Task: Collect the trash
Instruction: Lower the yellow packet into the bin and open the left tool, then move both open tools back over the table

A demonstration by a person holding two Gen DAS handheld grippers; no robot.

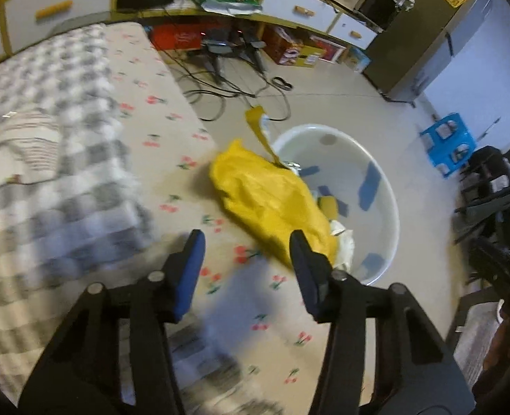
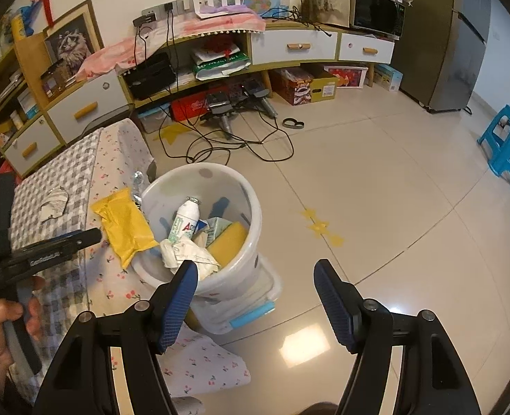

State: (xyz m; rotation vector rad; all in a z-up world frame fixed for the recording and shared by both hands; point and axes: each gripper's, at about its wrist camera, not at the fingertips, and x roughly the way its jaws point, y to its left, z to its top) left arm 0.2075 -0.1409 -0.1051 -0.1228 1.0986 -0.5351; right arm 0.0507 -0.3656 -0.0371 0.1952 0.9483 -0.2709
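Observation:
A yellow plastic wrapper (image 1: 265, 200) lies on the cherry-print tablecloth (image 1: 172, 159) at the table's edge, its far end hanging over the rim of a white bin (image 1: 389, 214). My left gripper (image 1: 248, 252) hovers just short of it with its jaws apart and nothing between them; the right fingertip (image 1: 298, 242) sits close to the wrapper. In the right wrist view the bin (image 2: 251, 207) holds a small white bottle (image 2: 186, 221), crumpled tissue (image 2: 186, 252) and a yellow sponge (image 2: 229, 242). My right gripper (image 2: 255, 276) hangs open by the bin's near rim, holding nothing.
A crumpled paper (image 2: 54, 204) and a clear plastic bottle (image 2: 137, 180) lie on the table. The bin stands on a clear box (image 2: 251, 314). Cables (image 2: 241, 145) trail over the tiled floor before a low cabinet (image 2: 296, 48). A blue stool (image 2: 507, 145) stands at the right.

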